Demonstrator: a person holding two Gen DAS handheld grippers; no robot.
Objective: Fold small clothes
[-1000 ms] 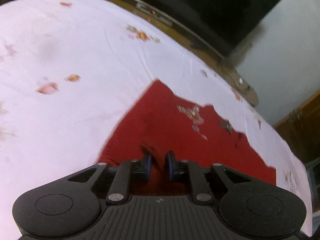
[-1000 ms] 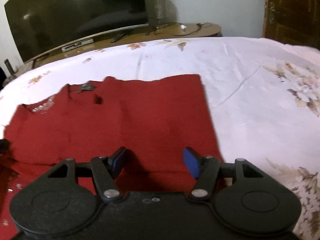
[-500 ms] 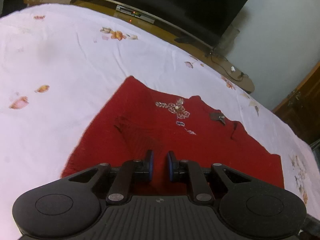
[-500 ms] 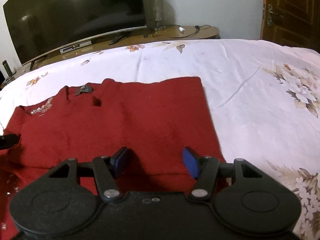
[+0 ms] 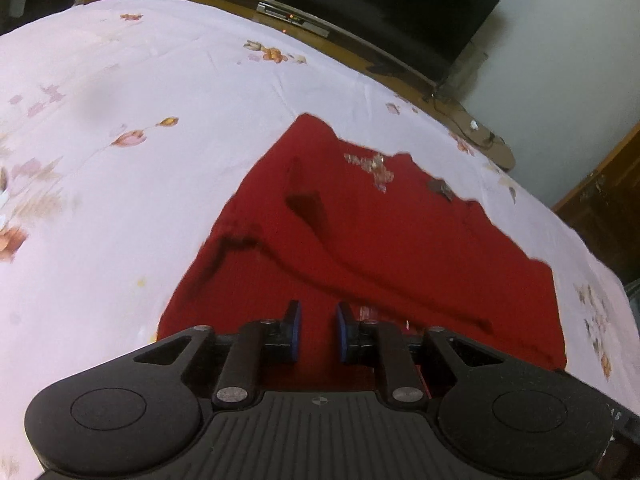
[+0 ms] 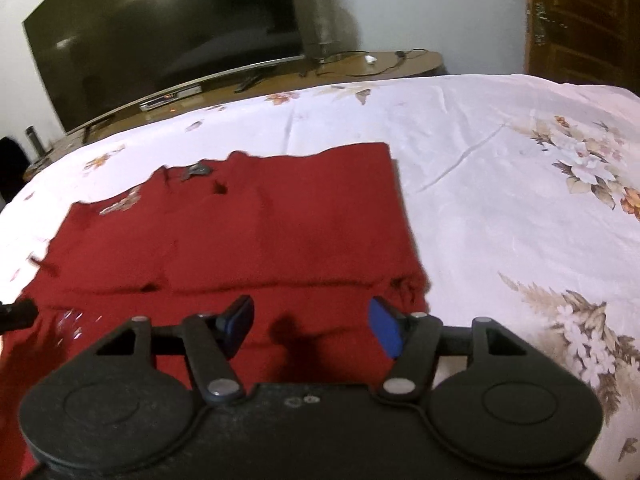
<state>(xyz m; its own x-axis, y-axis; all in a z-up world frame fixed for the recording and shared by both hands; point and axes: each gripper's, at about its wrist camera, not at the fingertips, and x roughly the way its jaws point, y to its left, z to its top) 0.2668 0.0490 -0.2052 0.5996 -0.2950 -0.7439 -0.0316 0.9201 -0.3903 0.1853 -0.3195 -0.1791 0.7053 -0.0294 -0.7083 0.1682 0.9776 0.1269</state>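
A red knit garment (image 5: 400,240) lies flat on the floral white bedsheet (image 5: 140,140), with a sequin motif (image 5: 372,168) near its neckline. One layer is folded over, and its edge (image 6: 260,284) runs across the near part. My left gripper (image 5: 318,328) hovers over the near left part of the garment. Its blue pads stand a narrow gap apart with nothing between them. My right gripper (image 6: 312,324) is over the near right part of the garment (image 6: 280,232). Its jaws are opening and hold nothing.
Past the bed's far edge stands a large dark television (image 6: 160,40) on a low wooden stand (image 6: 340,68) with cables and a set-top box (image 6: 172,98). A brown wooden door (image 6: 580,20) is at the back right. Bare sheet (image 6: 500,160) spreads to the garment's right.
Both grippers have drawn back toward the garment's near edge, so the folded layer's edge now shows ahead of them. The right jaws stand slightly wider.
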